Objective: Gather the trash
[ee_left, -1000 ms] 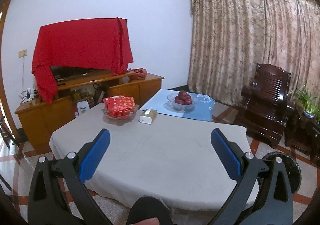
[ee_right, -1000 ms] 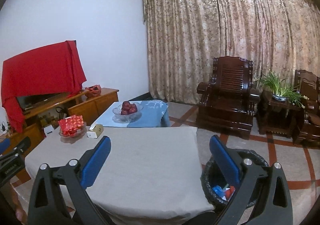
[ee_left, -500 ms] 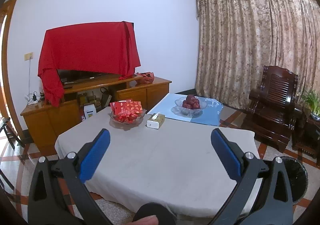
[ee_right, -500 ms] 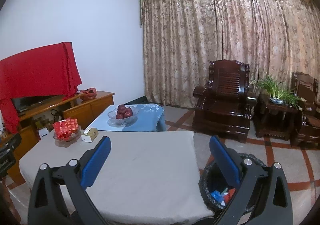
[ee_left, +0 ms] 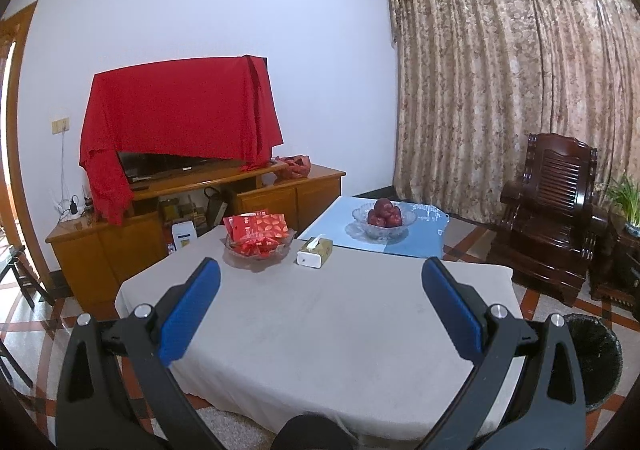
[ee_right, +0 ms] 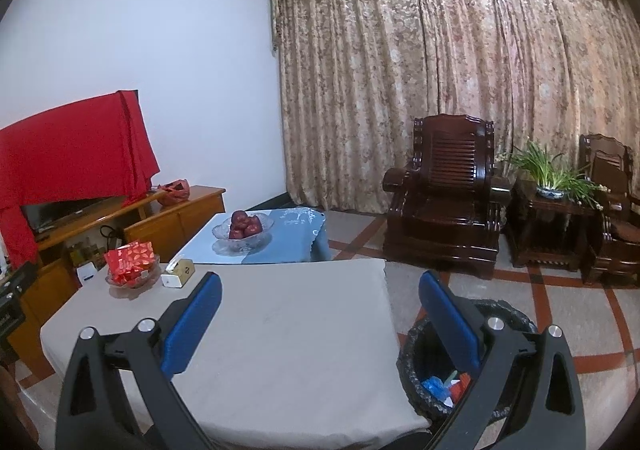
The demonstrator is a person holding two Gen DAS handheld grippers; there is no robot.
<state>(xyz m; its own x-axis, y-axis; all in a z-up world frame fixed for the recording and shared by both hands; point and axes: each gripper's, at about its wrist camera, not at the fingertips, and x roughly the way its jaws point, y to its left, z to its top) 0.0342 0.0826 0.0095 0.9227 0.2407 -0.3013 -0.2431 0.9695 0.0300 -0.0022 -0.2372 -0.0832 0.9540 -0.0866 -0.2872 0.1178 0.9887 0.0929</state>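
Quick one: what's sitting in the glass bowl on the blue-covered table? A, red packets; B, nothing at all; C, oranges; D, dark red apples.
D: the glass bowl on the blue-covered table holds a pile of dark red apples, also plain in the left wrist view.

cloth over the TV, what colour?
Plain red cloth, draped over the TV on the wooden cabinet; clearest in the left wrist view.

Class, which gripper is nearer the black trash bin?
Right. The right gripper hangs beside the trash bin; the left gripper sits farther left, over the table.
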